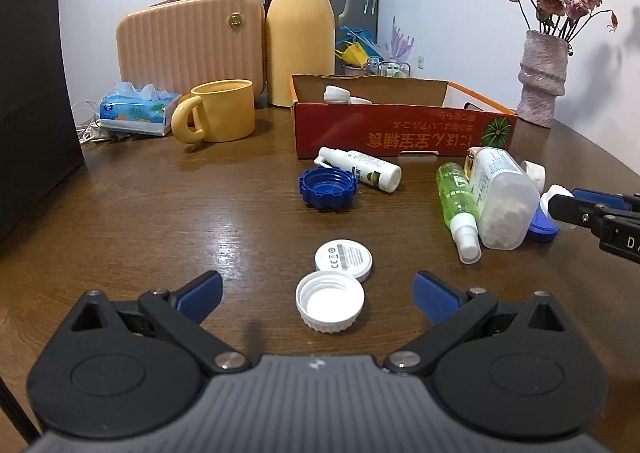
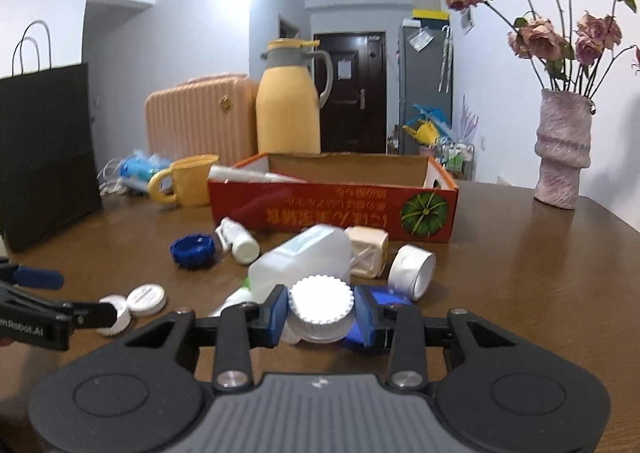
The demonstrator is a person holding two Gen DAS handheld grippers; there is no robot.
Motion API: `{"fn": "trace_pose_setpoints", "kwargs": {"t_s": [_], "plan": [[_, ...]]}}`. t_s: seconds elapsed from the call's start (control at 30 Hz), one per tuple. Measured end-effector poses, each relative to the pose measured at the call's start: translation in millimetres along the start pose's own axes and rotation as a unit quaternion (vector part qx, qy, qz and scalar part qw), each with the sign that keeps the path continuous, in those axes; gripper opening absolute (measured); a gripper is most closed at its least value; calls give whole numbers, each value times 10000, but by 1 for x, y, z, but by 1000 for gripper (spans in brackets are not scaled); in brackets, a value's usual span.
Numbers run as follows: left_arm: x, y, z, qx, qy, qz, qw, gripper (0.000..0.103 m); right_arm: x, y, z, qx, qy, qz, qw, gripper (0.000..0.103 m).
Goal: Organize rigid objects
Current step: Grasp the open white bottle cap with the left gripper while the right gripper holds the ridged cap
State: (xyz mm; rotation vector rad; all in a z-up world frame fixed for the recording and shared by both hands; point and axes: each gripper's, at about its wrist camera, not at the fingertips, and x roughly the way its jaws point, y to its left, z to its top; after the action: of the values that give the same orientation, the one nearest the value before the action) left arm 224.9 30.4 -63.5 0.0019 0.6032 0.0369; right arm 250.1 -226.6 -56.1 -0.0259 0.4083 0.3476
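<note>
Right gripper [image 2: 321, 313]: blue pads pressed on either side of a white ribbed cap [image 2: 321, 303]; cap sits squarely between the fingers, its ridged rim facing the camera, held just above the table.
Left gripper [image 1: 316, 295]: fingers spread wide, nothing touching the pads.
White open cap [image 1: 330, 301]: lies hollow side up on the table, centred in the gap between the left fingers, clear of both pads.
White round lid [image 1: 343, 259]: printed side up, just beyond the open cap and touching its far edge.
Blue ribbed cap [image 1: 329, 189]: farther out on the table, near the red box.
Small white spray bottle [image 1: 360, 167]: on its side, just beside the blue ribbed cap.
Green spray bottle [image 1: 456, 199]: on its side, lying against the large translucent bottle [image 1: 502, 197].
Large translucent bottle: on its side directly beyond the right gripper's held cap.
Cream square cap [image 2: 368, 251]: beside the translucent bottle's neck end.
White ring-shaped lid [image 2: 413, 271]: on its edge, right of the cream cap.
Red box [image 1: 400, 133]: open top, at the far middle of the table; a white bottle lies inside.
Wooden table [image 1: 180, 221]: bears all of the above.
Background: yellow mug [image 1: 218, 111], yellow jug [image 1: 301, 33], pink vase [image 1: 542, 79].
</note>
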Motion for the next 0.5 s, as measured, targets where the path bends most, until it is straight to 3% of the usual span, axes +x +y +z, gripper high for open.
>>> {"fn": "trace_pose_setpoints", "kwargs": {"t_s": [0.23,0.5], "plan": [[16,-6,-2,113,115,124,9998,102,4,-5,-6,144,8,111,9998,35],[22,-5,-3,25,208,32,9998,79,4,-4,-7,141,8,217,9997,35]]}}
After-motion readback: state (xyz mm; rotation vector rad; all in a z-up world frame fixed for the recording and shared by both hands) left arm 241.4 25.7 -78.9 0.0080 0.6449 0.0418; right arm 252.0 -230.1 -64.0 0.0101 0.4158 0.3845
